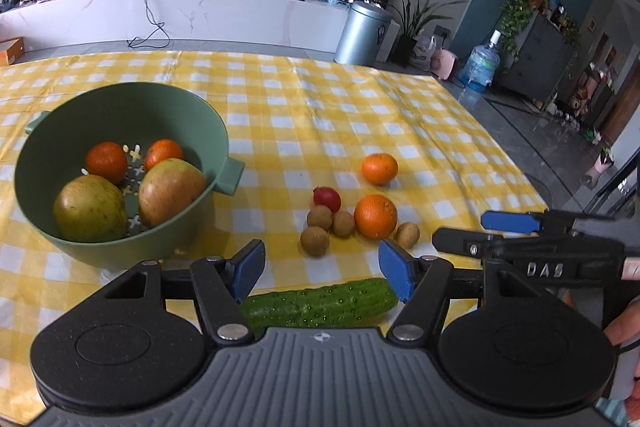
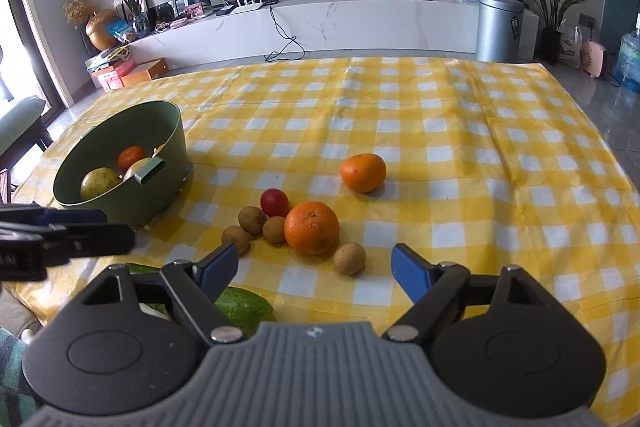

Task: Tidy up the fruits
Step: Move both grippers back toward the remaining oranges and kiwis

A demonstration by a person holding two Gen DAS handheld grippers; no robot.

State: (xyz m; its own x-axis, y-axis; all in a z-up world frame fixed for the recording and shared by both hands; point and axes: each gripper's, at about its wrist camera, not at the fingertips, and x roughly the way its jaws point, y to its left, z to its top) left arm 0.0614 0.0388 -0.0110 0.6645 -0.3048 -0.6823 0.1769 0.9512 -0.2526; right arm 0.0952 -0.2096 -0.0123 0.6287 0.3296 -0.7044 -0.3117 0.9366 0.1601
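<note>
A green colander bowl (image 1: 120,107) (image 2: 168,131) holds two pears (image 1: 90,209) and two small oranges (image 1: 106,163). On the yellow checked cloth lie two oranges (image 1: 375,215) (image 2: 311,227), a red cherry tomato (image 1: 327,198) (image 2: 274,202), several brown longans (image 1: 315,241) (image 2: 349,258) and a cucumber (image 1: 320,303) (image 2: 244,307). My left gripper (image 1: 322,269) is open just above the cucumber. My right gripper (image 2: 316,267) is open and empty, just short of the near orange.
The cloth-covered table (image 2: 480,147) stretches far and right behind the fruit. Its right edge (image 1: 512,155) drops to the floor. The right gripper shows at the right of the left wrist view (image 1: 520,239).
</note>
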